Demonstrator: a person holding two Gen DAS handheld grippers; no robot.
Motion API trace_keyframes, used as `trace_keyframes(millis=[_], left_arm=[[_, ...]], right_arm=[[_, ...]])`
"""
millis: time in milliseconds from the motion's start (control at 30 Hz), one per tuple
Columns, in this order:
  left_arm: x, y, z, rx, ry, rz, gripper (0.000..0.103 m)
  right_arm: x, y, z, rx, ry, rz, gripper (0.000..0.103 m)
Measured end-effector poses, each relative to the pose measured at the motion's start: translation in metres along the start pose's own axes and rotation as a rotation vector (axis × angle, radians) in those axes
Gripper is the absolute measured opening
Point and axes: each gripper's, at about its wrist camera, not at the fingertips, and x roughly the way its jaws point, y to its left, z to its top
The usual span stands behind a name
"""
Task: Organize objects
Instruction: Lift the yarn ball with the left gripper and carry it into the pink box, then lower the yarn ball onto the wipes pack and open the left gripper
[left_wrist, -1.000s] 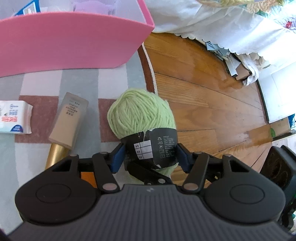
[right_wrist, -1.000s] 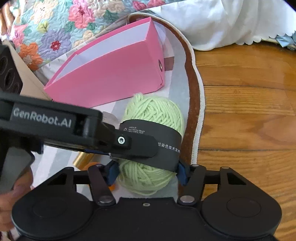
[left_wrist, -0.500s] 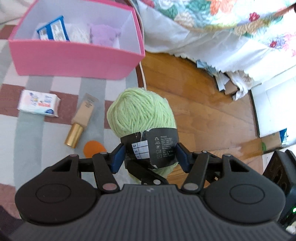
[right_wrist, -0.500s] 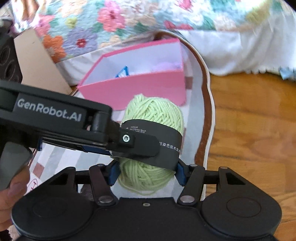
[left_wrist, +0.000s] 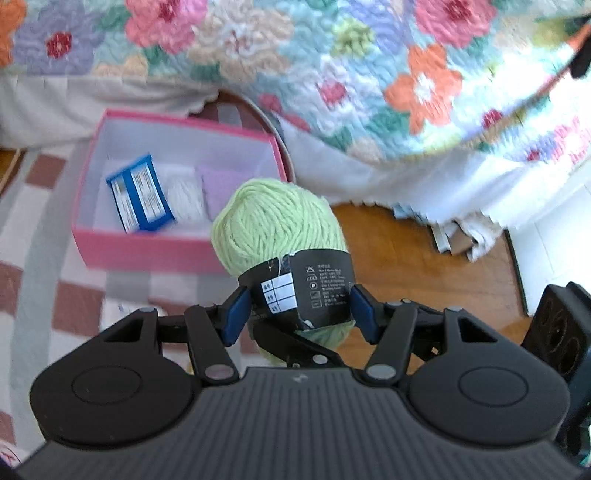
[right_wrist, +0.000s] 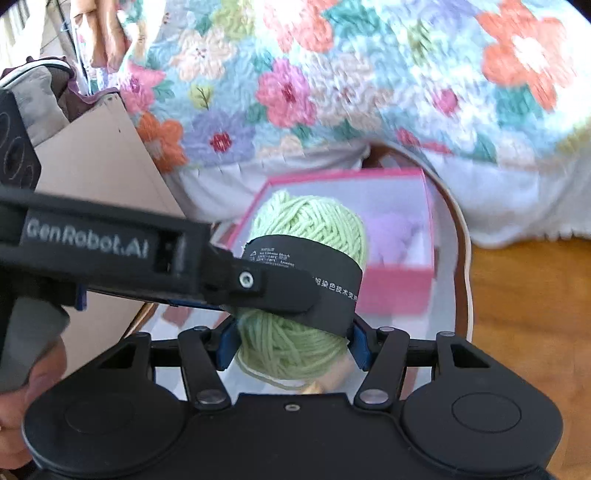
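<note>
A light green yarn ball (left_wrist: 273, 221) with a black paper band hangs in the air, gripped from two sides. My left gripper (left_wrist: 299, 306) is shut on it, its blue pads pressing the banded end. In the right wrist view the yarn ball (right_wrist: 314, 225) sits between the blue pads of my right gripper (right_wrist: 291, 343), also shut on it; the left gripper's body (right_wrist: 110, 251) crosses in from the left and clamps the band. Below and beyond stands an open pink box (left_wrist: 147, 251) holding a blue packet (left_wrist: 138, 199), a white bundle (left_wrist: 183, 195) and a purple bundle (left_wrist: 218, 184).
The pink box (right_wrist: 399, 291) rests on a checked rug (left_wrist: 44, 280) with a brown rim. A flowered quilt (right_wrist: 332, 92) hangs over the bed behind it. Wooden floor (right_wrist: 528, 295) lies to the right. A cardboard sheet (right_wrist: 99, 173) leans at the left, and a hand (right_wrist: 22, 387) grips the left handle.
Both grippers have risen together with the yarn ball still held. The pink box now shows from above with its inside visible. The tissue pack and tube on the rug have dropped out of view.
</note>
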Motion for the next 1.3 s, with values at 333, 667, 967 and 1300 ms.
trace_keyframes(millis=[333, 667, 967, 1300], left_arm=[[0.046, 0.054, 0.089, -0.096, -0.034, 0.084, 0.058], [0.133, 0.118, 0.102, -0.159, 0.014, 0.128, 0.057], [0.158, 0.138, 0.093, -0.097, 0.072, 0.216, 0.05], [0.154, 0.163, 0.097, -0.077, 0.036, 0.307, 0.047]], right_arm=[[0.088, -0.014, 0.081, -0.047, 0.006, 0.09, 0.064], [0.195, -0.048, 0.085, 0.081, 0.13, 0.131, 0.064], [0.243, -0.048, 0.067, 0.103, 0.208, 0.103, 0.064], [0.284, -0.019, 0.07, 0.027, 0.246, 0.089, 0.064]])
